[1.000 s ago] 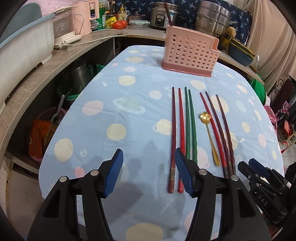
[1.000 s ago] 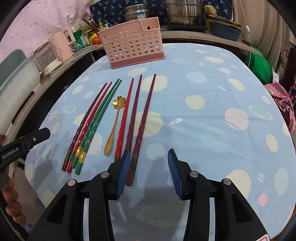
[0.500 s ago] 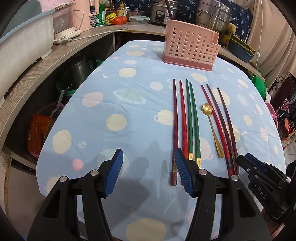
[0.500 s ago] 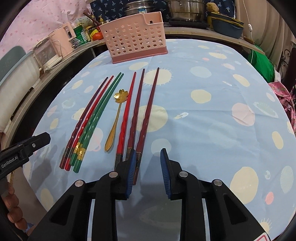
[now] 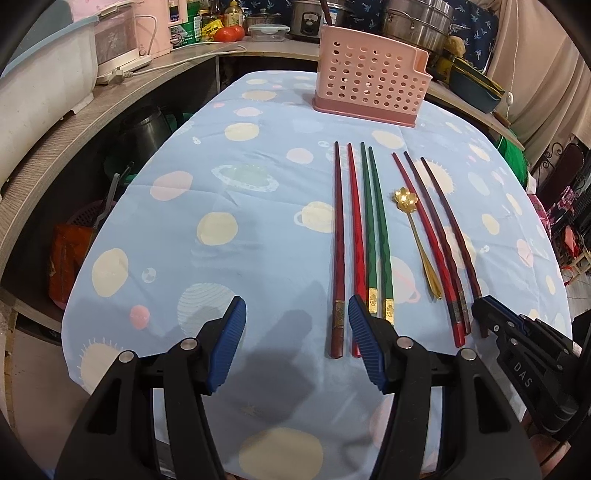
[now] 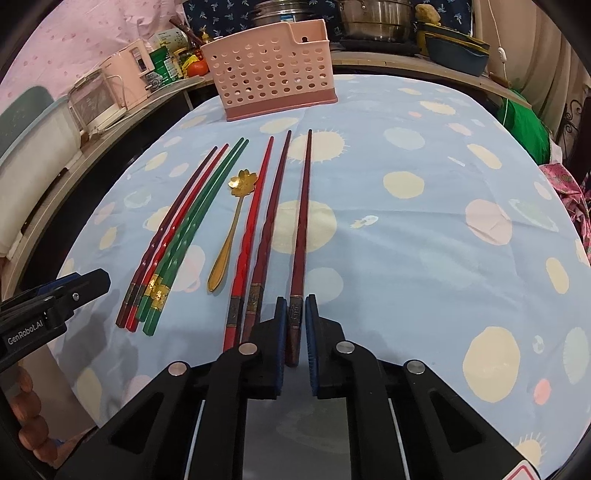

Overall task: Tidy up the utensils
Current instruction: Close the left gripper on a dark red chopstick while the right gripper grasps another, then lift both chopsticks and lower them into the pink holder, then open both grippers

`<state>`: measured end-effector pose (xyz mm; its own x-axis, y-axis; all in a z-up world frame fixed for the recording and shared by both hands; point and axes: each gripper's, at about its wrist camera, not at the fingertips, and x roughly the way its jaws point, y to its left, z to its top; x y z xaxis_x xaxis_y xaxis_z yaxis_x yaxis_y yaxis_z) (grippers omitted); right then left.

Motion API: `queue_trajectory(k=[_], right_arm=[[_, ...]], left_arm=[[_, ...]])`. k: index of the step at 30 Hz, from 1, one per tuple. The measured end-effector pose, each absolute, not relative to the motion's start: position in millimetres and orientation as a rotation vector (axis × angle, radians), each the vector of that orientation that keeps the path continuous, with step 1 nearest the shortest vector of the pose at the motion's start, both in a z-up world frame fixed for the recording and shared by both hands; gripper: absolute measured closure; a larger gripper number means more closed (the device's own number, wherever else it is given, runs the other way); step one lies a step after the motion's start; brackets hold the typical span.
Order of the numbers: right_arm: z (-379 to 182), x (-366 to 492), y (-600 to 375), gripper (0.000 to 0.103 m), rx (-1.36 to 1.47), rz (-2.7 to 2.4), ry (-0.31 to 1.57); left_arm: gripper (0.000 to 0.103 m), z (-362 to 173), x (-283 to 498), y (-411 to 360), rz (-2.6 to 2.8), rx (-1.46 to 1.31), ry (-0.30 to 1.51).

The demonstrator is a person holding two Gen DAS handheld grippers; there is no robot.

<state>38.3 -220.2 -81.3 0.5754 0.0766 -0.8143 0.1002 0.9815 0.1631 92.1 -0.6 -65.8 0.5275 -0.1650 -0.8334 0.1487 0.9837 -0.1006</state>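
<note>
Several chopsticks lie side by side on the blue spotted tablecloth (image 5: 221, 206): dark red, red and two green (image 5: 373, 229) on the left, a gold flower spoon (image 5: 417, 236), then red and two dark ones. My right gripper (image 6: 294, 308) has nearly closed around the butt end of the rightmost dark red chopstick (image 6: 301, 221), which still lies on the cloth. My left gripper (image 5: 297, 314) is open and empty, low over the near edge, its right finger by the left group's ends. A pink perforated utensil basket (image 5: 369, 88) stands at the far end, also in the right wrist view (image 6: 275, 79).
A wooden counter (image 5: 110, 96) wraps the table's left and far sides with appliances, pots (image 5: 417, 18) and bottles. Below it on the left are a kettle and baskets. A green bag (image 6: 521, 118) sits off the right side.
My right gripper moved forward and right and narrowed its fingers around the rightmost chopstick's end. My left gripper drew back slightly toward the near edge and stayed open.
</note>
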Motion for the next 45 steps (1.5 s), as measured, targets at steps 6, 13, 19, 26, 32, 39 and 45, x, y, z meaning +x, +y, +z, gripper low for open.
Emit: queue_trajectory(k=[6,13,19,26,32,39,45], right_arm=[[-81.5,38.2,-222.1,0.096,0.199,-0.011,0.959],[-81.4,37.8,-223.2,0.096,0.199,-0.009,0.957],[-81.2,37.8,-223.1,0.096,0.201,-0.009,0.957],[-81.2,37.7,-223.4,0.096,0.201,-0.008,0.958],[-80.7,37.5,-223.5,0.096,0.203,-0.005,0.96],[-66.7,32.4,-229.0,0.096,0.219,-0.004,0.933],[-34.0,27.5,-238.9,0.096,0.238,0.001,0.858]], left_arm=[[0.048,-72.4,93.0,-7.0,-0.212,-0.018,1.022],[0.055,-82.5,95.6,-9.6,-0.219,-0.023,1.053],[0.07,-85.7,94.7,-10.2,-0.225,-0.015,1.06],[0.092,-86.7,94.5,-9.3,-0.248,-0.032,1.066],[0.095,-86.5,93.4,-10.8,-0.267,-0.04,1.07],[0.096,-74.8,90.7,-8.3,-0.257,-0.043,1.054],[0.096,-43.0,88.0,-2.3,-0.258,-0.072,0.991]])
